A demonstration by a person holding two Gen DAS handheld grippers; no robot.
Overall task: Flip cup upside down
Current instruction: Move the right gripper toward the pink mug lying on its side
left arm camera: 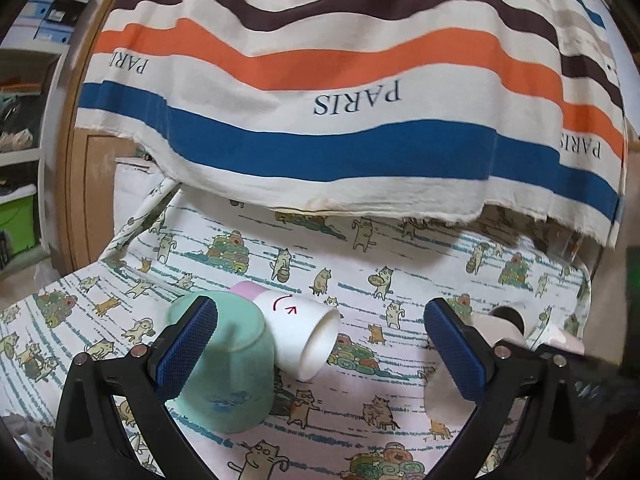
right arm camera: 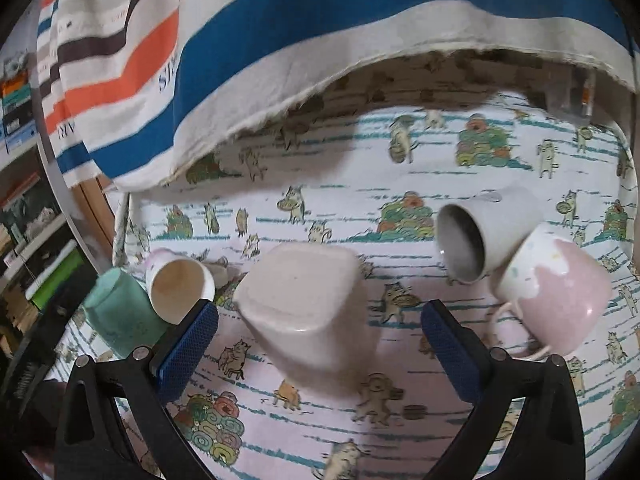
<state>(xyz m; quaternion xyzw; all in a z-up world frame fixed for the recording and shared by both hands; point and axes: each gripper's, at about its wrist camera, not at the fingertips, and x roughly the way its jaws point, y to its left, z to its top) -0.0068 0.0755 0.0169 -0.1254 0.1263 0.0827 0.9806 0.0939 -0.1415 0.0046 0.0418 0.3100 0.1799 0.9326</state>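
**Both claws wide open, cups scattered on the cat-print cloth**

The right claw is hovering with its blue pads spread wide, holding nothing. Between them, just ahead, a beige square cup is standing bottom-up on the tablecloth. Off to the right, a pink mug is sitting upside down, and a grey cup is lying on its side, leaning against it, mouth facing us.

The left claw is gaping open too, gripping nothing. A mint-green cup is sitting bottom-up behind its left pad, and a white cup with a pink base is lying on its side, touching the green one. Farther back, a striped cloth reading PARIS is hanging over the table's far edge.
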